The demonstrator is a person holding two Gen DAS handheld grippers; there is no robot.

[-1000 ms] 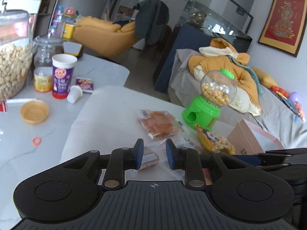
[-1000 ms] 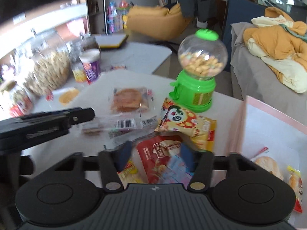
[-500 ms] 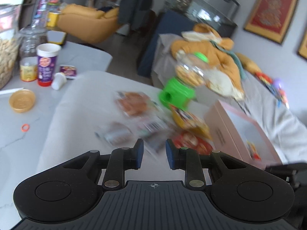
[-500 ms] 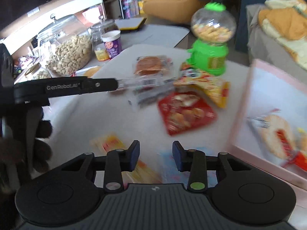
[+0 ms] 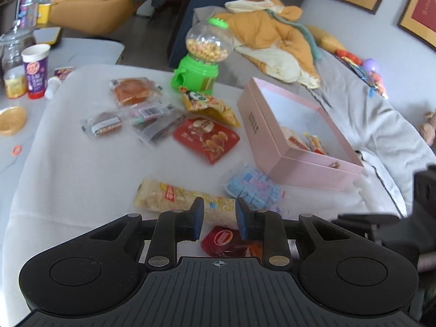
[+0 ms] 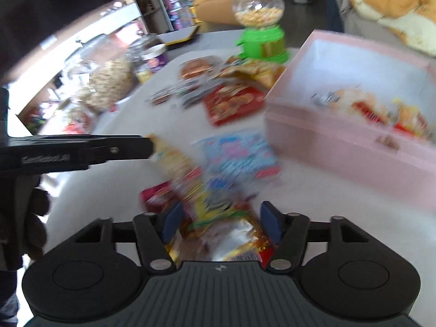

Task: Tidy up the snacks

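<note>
Left gripper [image 5: 217,219] is held low over the white cloth-covered table [image 5: 81,179], jaws parted with a modest gap, nothing between them; a long yellow rice-cracker packet [image 5: 174,200] is seen just past the fingertips and a dark red sachet [image 5: 226,242] lies under them. Right gripper [image 6: 222,224] is held with jaws spread wide; a crinkled gold-and-yellow foil snack bag [image 6: 218,234] is framed between them, but contact can't be confirmed because the right wrist view is motion-blurred. The open pink cardboard box [image 5: 272,141] sits at the table's right side, with a few wrapped snacks already inside at its near end. A pale blue candy pack [image 5: 253,188] lies just beside the box's near corner. Loose on the cloth further out: a red biscuit pouch [image 5: 207,139], a yellow cartoon-print chip bag [image 5: 209,106], a clear-wrapped round pastry [image 5: 133,91] and several small clear-wrapped bars [image 5: 130,122]. A green gumball dispenser with a clear globe [image 5: 201,60] stands at the far edge. A white-and-purple paper cup [image 5: 35,70] stands off to the left, well apart from the snacks.
</note>
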